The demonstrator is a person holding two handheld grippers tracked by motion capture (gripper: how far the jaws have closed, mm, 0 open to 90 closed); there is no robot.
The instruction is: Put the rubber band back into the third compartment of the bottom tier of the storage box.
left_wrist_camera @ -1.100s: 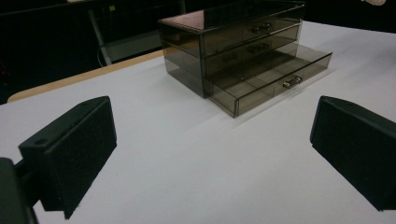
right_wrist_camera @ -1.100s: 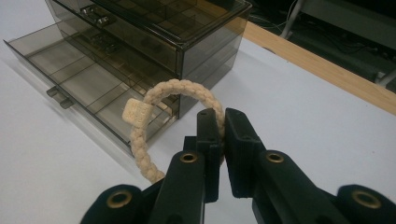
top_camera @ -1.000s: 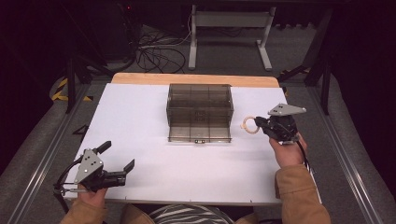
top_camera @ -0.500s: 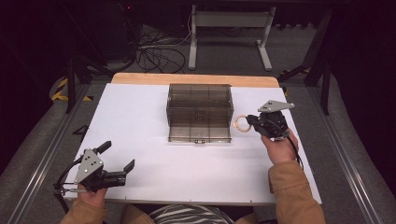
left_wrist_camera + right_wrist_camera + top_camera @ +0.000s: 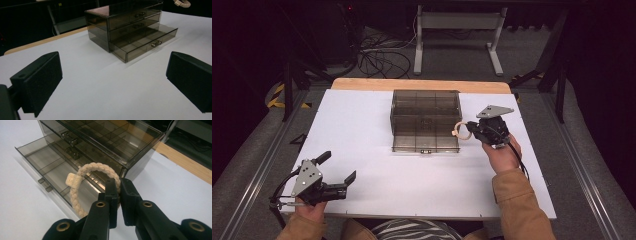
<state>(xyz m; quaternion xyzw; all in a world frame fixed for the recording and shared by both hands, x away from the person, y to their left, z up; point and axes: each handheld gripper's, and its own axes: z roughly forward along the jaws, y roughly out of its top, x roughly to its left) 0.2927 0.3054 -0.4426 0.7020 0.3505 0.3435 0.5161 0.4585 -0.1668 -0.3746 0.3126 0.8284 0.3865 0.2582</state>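
White tabletop (image 5: 362,130) in a dark room; left tongs (image 5: 337,170) gape, right tongs (image 5: 465,131) pinch a braided bracelet (image 5: 82,185).

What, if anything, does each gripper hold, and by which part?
The right gripper pinches the braided bracelet by its band, opposite the tag. The left gripper holds nothing.

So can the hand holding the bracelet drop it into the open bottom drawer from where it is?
Probably yes. The right gripper holds the braided bracelet right beside the open bottom drawer of the smoky drawer organizer. The drawer is pulled out, with nothing over it.
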